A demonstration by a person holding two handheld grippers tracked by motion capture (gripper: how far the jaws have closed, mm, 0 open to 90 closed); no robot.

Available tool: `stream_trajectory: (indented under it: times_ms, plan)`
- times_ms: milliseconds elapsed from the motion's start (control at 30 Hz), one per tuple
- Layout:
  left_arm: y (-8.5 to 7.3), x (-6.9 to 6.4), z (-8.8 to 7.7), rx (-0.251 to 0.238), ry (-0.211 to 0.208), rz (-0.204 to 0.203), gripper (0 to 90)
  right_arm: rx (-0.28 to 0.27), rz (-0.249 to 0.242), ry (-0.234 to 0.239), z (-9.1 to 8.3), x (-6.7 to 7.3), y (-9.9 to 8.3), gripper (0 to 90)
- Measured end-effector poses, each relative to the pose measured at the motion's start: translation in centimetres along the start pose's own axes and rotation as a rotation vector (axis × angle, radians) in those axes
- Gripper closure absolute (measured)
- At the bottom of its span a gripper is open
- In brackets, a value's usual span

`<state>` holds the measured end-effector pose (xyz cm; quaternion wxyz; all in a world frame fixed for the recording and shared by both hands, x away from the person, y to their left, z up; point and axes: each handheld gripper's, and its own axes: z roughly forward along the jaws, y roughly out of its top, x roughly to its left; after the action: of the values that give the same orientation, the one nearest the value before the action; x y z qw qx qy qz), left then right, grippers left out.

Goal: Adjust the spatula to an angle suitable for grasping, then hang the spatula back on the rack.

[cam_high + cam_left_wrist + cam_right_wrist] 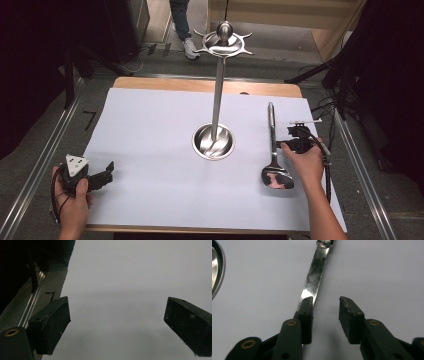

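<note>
A long steel spoon [273, 135] lies flat on the white sheet, bowl toward me, right of a steel utensil stand [218, 90] with a round dish base and a ring of hooks on top. My right gripper [286, 144] sits beside the spoon's handle, held in a hand. In the right gripper view its jaws [326, 302] stand apart over bare sheet; the left jaw lies on top of the spoon handle [315, 272], and no pad presses on it. My left gripper [106, 172] rests at the sheet's near left, jaws wide [117, 312], with nothing between them.
The white sheet [150, 130] covers most of the wooden table [200, 84]. Metal rails [45, 155] run along both sides of the table. The stand's dish rim [215, 270] shows at the left edge of the right gripper view. A person's legs [182, 25] stand beyond the far edge.
</note>
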<state>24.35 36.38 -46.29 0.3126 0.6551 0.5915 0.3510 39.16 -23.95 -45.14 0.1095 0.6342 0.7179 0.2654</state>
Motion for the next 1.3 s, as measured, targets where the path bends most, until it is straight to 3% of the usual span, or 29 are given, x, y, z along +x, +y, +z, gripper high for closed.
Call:
stream_trajectory:
  times_ms: [167, 433, 800, 1300]
  plan:
    - [0.0, 0.0, 0.0, 0.0, -0.001, 0.002, 7.5, 0.027, -0.001, -0.002, -0.1, 0.6, 0.8, 53.1]
    - [0.0, 0.0, 0.0, -0.001, -0.003, 0.001, 7.5, 0.064, 0.005, -0.014, 0.3, 2.2, 2.2, 50.3]
    - [0.0, 0.0, 0.0, -0.003, -0.008, 0.0, 7.5, 0.108, 0.039, -0.035, 1.4, 3.1, 3.9, 53.9]
    - [0.0, 0.0, 0.0, -0.001, -0.007, 0.002, 7.5, 0.169, 0.082, -0.093, 2.6, 2.8, 4.8, 61.1]
